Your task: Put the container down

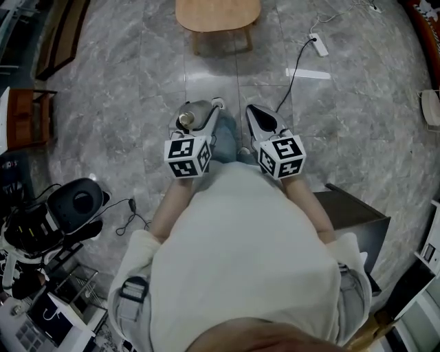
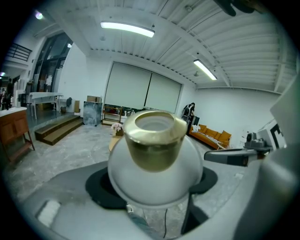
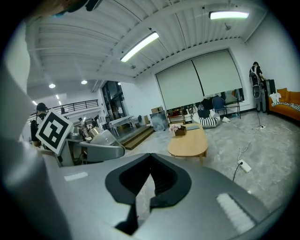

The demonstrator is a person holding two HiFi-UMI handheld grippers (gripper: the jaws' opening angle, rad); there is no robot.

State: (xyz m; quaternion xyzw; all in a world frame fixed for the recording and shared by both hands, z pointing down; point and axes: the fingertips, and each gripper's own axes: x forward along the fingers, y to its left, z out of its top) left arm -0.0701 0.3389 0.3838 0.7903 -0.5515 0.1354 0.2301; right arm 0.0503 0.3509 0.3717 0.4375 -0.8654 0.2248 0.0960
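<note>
grey marble floor (image 1: pixel 124 75) spreads below the standing person, with a wooden table (image 1: pixel 217 15) ahead. left gripper (image 1: pixel 199 120) pinches a round white container (image 2: pixel 154 183) with a gold cap (image 2: pixel 153 140) between wide-set jaws, up off the floor. right gripper (image 3: pixel 150 158), just beside it, has its jaws pressed together on nothing.

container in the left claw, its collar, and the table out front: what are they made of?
Container: smooth, matte, frosted white body. Could be glass or plastic; the look doesn't settle it.
Collar: gold with a satin sheen and soft highlights. Looks like metal, possibly metallised plastic.
Table: light tan, even smooth top on matching legs. Likely wood or wood veneer.
</note>
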